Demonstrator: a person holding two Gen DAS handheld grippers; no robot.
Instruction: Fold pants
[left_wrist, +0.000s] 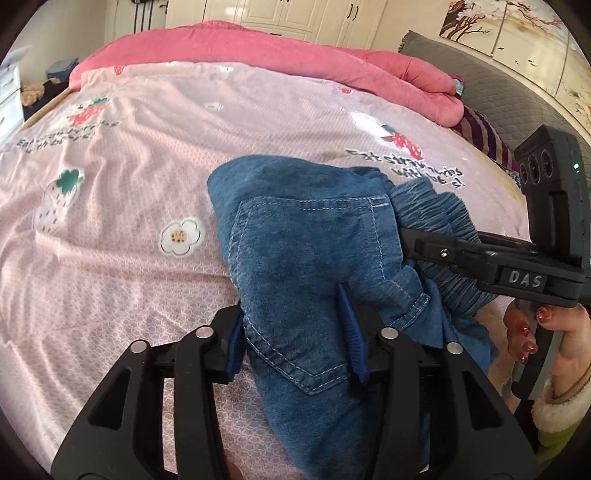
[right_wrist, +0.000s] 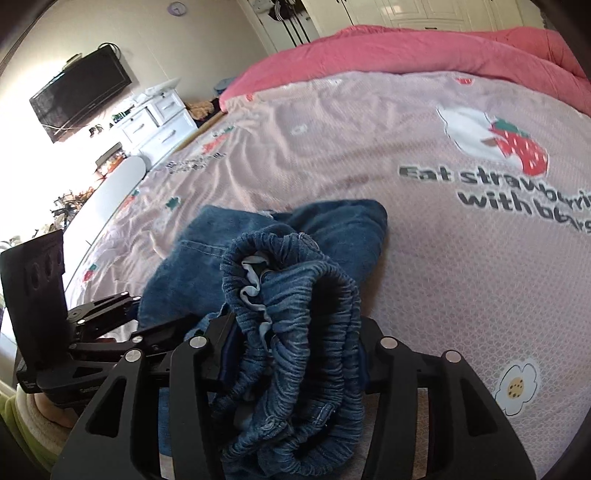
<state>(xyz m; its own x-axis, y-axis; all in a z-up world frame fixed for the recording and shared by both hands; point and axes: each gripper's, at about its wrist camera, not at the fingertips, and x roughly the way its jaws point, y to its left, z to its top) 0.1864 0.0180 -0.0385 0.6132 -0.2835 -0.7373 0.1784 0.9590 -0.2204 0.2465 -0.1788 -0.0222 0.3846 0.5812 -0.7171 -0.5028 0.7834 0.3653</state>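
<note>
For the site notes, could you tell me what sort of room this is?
Most likely a home bedroom: a bed with a pink strawberry-print cover, white wardrobe doors behind it, and a wall-mounted television above a white dresser.

The pants (left_wrist: 314, 251) lie on the bed (left_wrist: 129, 206) at centre frame, between the left claw (left_wrist: 295, 343) below and the right claw (left_wrist: 410, 240) at right.

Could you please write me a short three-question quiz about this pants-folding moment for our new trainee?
1. True or false: the jeans lie on a pink strawberry-print bedspread.
2. Which part of them sits between the right gripper fingers: A) a leg hem, B) the elastic waistband, C) a belt?
3. What stitched feature lies between the left gripper fingers?

Key: 1 true; 2 B; 3 a back pocket.
</note>
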